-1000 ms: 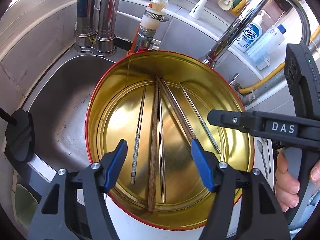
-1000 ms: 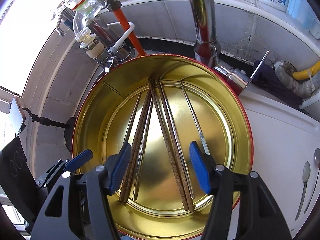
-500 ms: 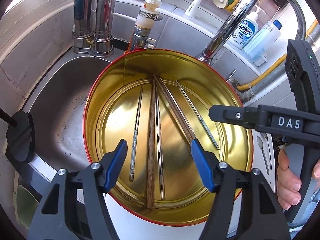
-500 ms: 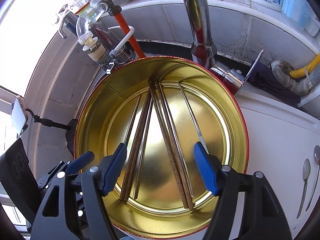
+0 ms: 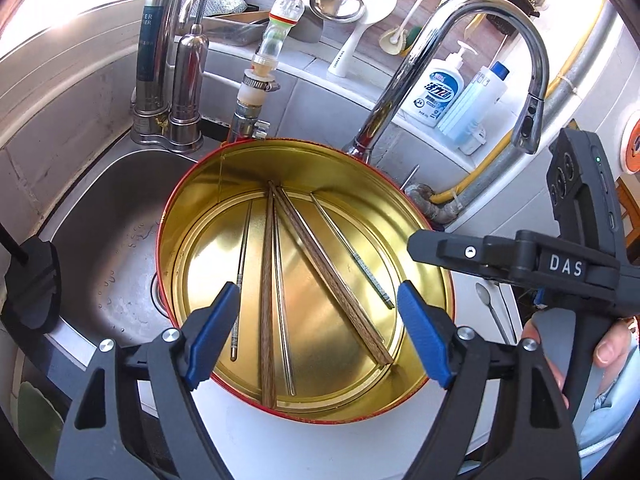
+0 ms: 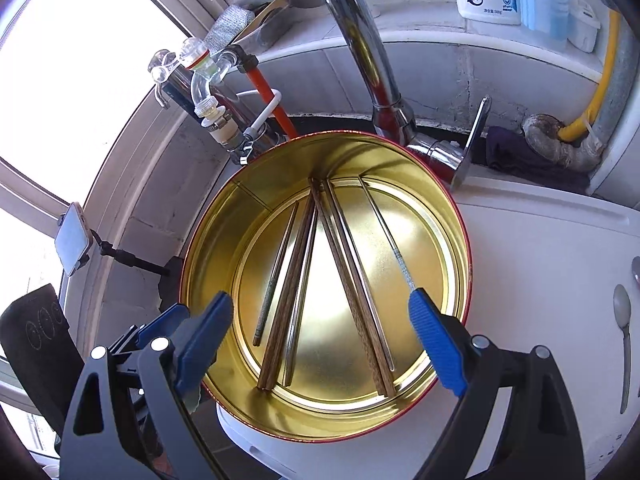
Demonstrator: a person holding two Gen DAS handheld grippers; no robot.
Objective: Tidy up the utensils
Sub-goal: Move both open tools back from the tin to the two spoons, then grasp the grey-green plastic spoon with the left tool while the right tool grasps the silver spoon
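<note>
A round gold tin with a red outside (image 5: 192, 216) (image 6: 224, 240) stands at the sink's edge. In it lie two wooden chopsticks (image 5: 267, 296) (image 6: 292, 296) and several metal chopsticks (image 5: 352, 252) (image 6: 386, 224), fanned out from the far wall. My left gripper (image 5: 318, 338) is open and empty above the tin's near side. My right gripper (image 6: 320, 346) is open and empty, also above the near side. The right gripper's body (image 5: 560, 264) shows at the right of the left wrist view, held by a hand.
A steel sink (image 5: 100, 240) lies left of the tin. A curved tap (image 5: 460, 40) and smaller taps (image 5: 184, 80) stand behind. Soap bottles (image 5: 440, 92) and hanging ladles (image 5: 340, 0) line the back. Two spoons (image 6: 624, 340) lie on the white counter (image 6: 540, 260) at right.
Both grippers have drawn back and up from the tin, which now looks smaller. The right gripper's jaws have opened wider. The chopsticks have not moved.
</note>
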